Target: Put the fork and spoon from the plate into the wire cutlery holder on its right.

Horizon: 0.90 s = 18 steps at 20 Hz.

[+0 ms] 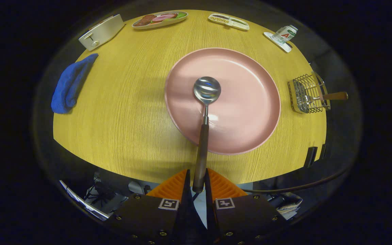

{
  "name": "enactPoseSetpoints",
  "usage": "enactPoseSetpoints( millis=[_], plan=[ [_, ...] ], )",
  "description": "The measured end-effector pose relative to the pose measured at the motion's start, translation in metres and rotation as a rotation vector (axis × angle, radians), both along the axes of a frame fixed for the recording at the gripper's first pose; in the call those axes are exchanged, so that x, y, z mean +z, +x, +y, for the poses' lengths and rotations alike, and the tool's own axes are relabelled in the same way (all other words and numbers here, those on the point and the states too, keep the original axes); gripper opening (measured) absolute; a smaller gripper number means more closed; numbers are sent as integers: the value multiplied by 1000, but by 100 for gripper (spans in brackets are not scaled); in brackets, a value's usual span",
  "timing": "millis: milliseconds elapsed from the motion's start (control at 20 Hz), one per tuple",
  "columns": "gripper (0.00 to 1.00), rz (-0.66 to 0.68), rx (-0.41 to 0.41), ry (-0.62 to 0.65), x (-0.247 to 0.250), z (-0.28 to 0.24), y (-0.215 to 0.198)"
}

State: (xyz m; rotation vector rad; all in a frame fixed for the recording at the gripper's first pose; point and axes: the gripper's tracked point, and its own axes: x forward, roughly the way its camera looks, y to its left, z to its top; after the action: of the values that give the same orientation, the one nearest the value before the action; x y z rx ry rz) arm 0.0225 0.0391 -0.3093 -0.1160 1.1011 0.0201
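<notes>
My gripper [197, 180] is shut on the dark wooden handle end of the spoon [205, 102]. The spoon points straight ahead from the fingers, and its shiny bowl hangs over the middle of the pink plate [247, 102]; I cannot tell if it touches the plate. The plate lies on the wooden table just ahead of the fingers. To the plate's right stands the wire cutlery holder [306, 93]. The fork [330, 96] rests in the holder, its wooden handle sticking out to the right.
A blue cloth [70, 85] lies at the table's left. At the far edge stand a white toaster [101, 31], an oval dish of food [160, 19], a divided tray [229, 21] and a small bottle [284, 34] on a white coaster. The near table edge [114, 166] runs just ahead of the fingers.
</notes>
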Motion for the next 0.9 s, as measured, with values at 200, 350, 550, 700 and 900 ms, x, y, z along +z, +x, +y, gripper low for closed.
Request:
enactPoseSetpoints(
  millis=[200,350,550,700,900],
  plan=[
    [21,6,3,-26,-3,-3,-1],
    [13,0,10,-22,0,-5,-1],
    [3,-7,-9,1,5,0,-2],
    [3,-19,-18,0,13,0,-3],
    [3,-22,-58,-30,31,-10,-8]
  ],
)
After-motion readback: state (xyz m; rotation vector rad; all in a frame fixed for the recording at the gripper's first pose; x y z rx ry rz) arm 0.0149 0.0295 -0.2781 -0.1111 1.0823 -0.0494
